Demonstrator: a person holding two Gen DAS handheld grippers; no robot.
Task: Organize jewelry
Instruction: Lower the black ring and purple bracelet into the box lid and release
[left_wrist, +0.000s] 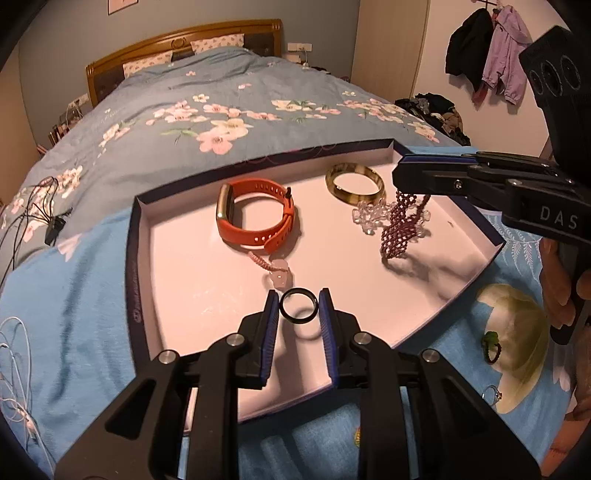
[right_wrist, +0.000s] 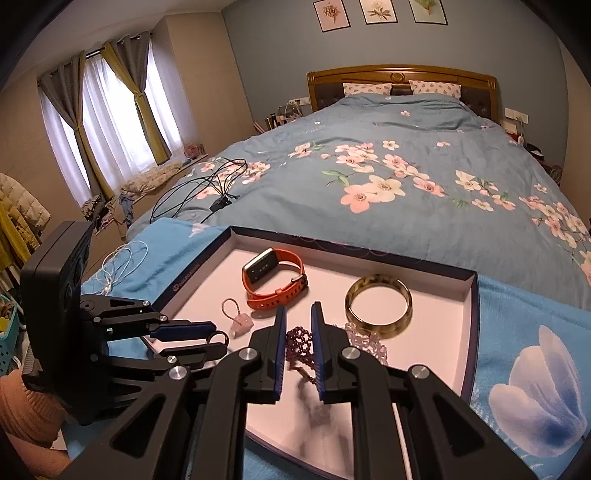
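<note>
A shallow tray (left_wrist: 140, 258) with a pink floor lies on the bed. My left gripper (left_wrist: 298, 297) is shut on a black ring (left_wrist: 298, 309) and holds it above the tray's near side. My right gripper (right_wrist: 298, 314) is shut on a dark purple beaded bracelet (left_wrist: 400, 229), which hangs down to the tray floor; it also shows in the right wrist view (right_wrist: 300, 345). In the tray lie an orange smart band (left_wrist: 255, 218), a horn-coloured bangle (left_wrist: 354, 182), a clear bead bracelet (left_wrist: 369, 216) and a pink charm (left_wrist: 279, 277).
A green-stone ring (left_wrist: 491, 345) and a small silver ring (left_wrist: 493, 395) lie on the blue blanket (left_wrist: 74, 295) right of the tray. Black cables (right_wrist: 207, 184) and white earphones (right_wrist: 122, 262) lie on the bed to the left.
</note>
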